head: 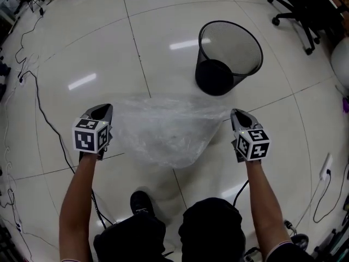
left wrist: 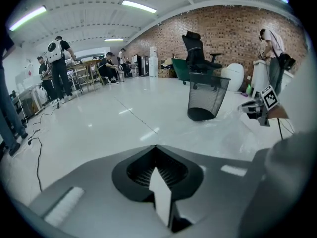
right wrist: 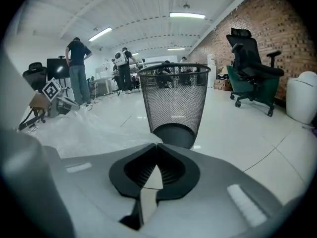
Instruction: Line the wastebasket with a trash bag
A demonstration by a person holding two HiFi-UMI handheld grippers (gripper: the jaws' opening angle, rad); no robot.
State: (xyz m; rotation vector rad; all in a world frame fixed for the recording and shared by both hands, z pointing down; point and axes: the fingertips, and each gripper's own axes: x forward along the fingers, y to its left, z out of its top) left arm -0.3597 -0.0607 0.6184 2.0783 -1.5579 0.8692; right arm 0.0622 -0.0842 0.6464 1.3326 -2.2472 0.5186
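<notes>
Holding the trash bag (head: 163, 132) spread between left gripper (head: 103, 110) and right gripper (head: 238, 114), fingers (right wrist: 126, 172) pinched shut on its edge, for opening over the far wastebasket (head: 229, 56).

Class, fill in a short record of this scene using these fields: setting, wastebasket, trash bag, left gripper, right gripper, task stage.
setting: glossy tiled floor, office chair at the far right
wastebasket: black mesh, upright on the floor, no liner in it, beyond the bag
trash bag: clear plastic, hangs spread between both grippers, not over the basket
left gripper: fingers shut on the bag's left edge
right gripper: fingers shut on the bag's right edge
task stage: bag held up, basket not yet lined
</notes>
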